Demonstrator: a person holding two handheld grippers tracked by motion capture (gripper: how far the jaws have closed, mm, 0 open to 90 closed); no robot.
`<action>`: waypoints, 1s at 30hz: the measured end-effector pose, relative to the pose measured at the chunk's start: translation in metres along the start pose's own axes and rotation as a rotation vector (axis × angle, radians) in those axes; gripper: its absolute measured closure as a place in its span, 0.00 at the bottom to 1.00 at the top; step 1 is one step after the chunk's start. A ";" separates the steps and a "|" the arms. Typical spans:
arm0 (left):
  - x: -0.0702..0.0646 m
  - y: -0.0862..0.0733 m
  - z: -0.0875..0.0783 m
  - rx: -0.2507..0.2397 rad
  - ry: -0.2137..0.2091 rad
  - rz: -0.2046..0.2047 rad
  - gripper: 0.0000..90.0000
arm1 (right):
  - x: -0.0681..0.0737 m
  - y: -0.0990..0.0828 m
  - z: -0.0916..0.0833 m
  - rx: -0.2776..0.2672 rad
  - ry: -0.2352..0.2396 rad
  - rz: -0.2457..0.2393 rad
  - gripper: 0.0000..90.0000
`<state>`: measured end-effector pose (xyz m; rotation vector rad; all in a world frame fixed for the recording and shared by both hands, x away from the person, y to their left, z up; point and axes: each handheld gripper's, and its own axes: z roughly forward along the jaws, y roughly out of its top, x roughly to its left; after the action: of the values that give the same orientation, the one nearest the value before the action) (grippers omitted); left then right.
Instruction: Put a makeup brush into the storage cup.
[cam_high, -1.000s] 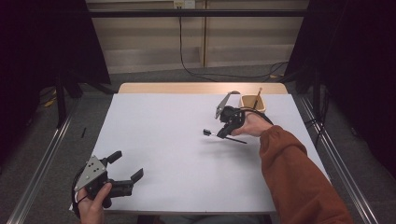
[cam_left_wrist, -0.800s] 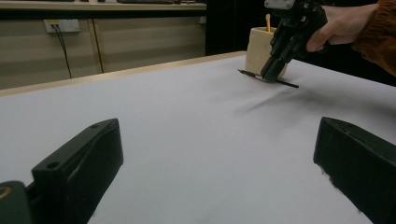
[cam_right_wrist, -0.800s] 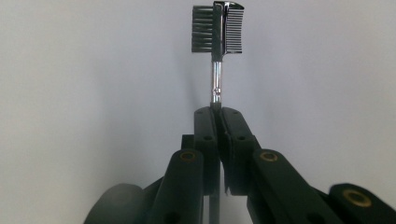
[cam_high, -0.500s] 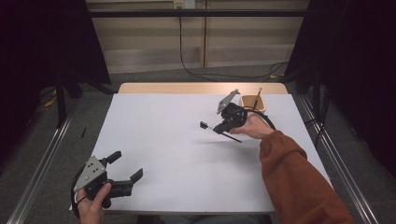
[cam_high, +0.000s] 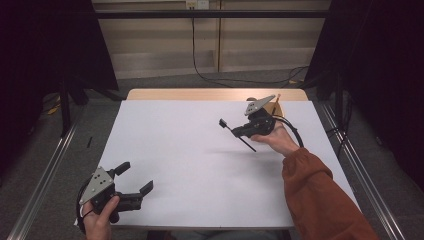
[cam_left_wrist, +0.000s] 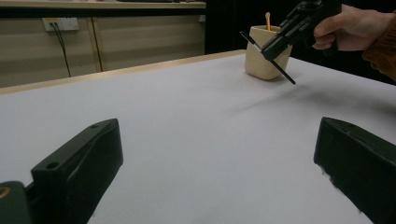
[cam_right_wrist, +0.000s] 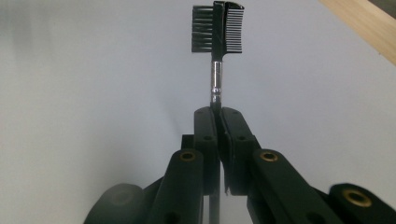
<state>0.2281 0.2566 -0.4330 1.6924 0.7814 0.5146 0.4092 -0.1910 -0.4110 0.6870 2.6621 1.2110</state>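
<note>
A slender black brow comb-and-brush (cam_right_wrist: 217, 30) is clamped by its thin handle between the closed jaws of the right gripper (cam_right_wrist: 217, 116). In the right gripper view the double head, bristles on one side and comb teeth on the other, stands clear above the jaw tips, with a short silver ferrule below it. In the high view the tool (cam_high: 237, 134) is seen raised off the white worktop (cam_high: 200, 165), its head pointing away from the cup and its tail end slanting down toward the surface; whether the tail touches the worktop cannot be told. The right gripper (cam_high: 242, 132) is held just beside the beige cup (cam_left_wrist: 266, 58), which stands near the far right corner of the worktop, close to the bare wooden strip (cam_high: 200, 94) along the far edge. An orange stick (cam_left_wrist: 268, 20) is seen upright in the cup.

Away from the cup, the white surface is observed to lie bare across its whole middle, giving wide room on that side.

The left gripper (cam_high: 134, 177) is held at the corner diagonally opposite the cup, close to the near edge, with its jaws spread wide and nothing between them. A metal rail (cam_high: 45, 170) runs along the floor beyond that side edge.
</note>
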 end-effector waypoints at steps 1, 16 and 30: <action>0.000 0.000 0.000 0.000 0.000 0.000 0.01 | 0.000 -0.001 -0.002 -0.012 -0.006 0.007 0.95; 0.000 0.000 0.000 -0.004 0.003 0.001 0.01 | 0.002 -0.006 -0.015 -0.173 -0.025 0.074 0.95; 0.001 0.000 0.000 -0.004 0.001 0.001 0.01 | 0.012 -0.009 -0.023 -0.330 -0.007 0.085 0.95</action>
<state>0.2284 0.2570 -0.4331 1.6889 0.7798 0.5169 0.3886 -0.2061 -0.4015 0.7502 2.3629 1.6154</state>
